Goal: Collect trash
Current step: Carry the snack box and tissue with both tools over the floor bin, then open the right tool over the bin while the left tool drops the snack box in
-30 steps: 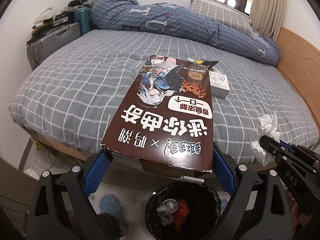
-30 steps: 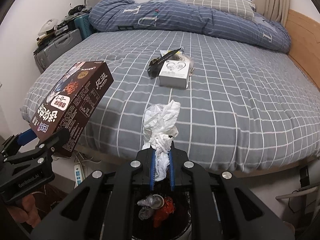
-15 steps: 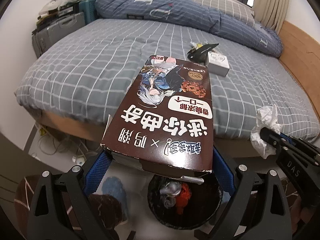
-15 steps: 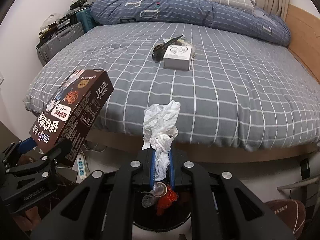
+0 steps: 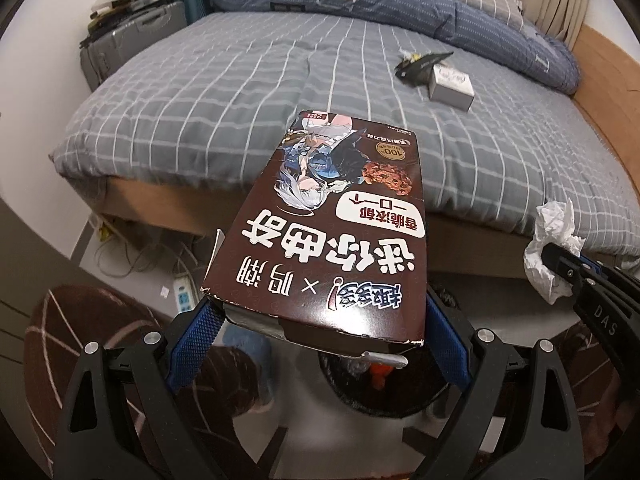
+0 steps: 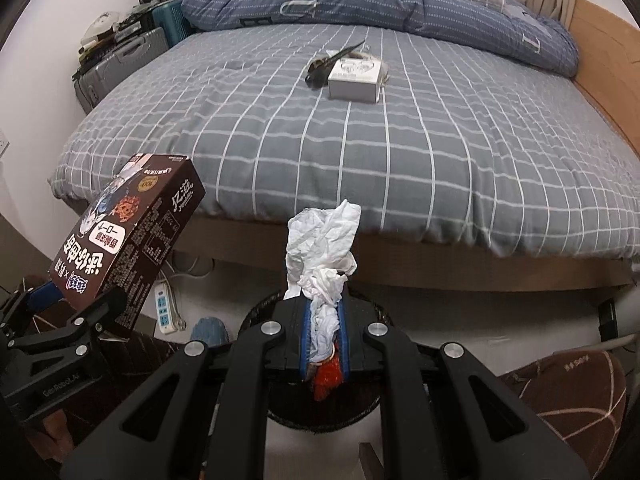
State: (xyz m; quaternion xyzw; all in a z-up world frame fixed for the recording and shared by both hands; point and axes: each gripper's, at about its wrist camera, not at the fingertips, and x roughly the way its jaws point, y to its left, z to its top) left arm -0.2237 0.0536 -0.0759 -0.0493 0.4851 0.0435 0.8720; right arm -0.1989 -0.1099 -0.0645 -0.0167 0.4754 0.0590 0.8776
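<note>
the brown cookie box [image 5: 320, 248] looks light, stiff cardboard, best held by its side walls near one end, and the left gripper [image 5: 316, 320] has it just so, fingers [image 5: 196, 336] wide against both sides, above the black trash bin [image 5: 344, 384]. the crumpled tissue [image 6: 320, 256] is soft and crushable; the right gripper [image 6: 324, 332] pinches it narrow, its upper part sticking out beyond the fingertips, over the bin.
</note>
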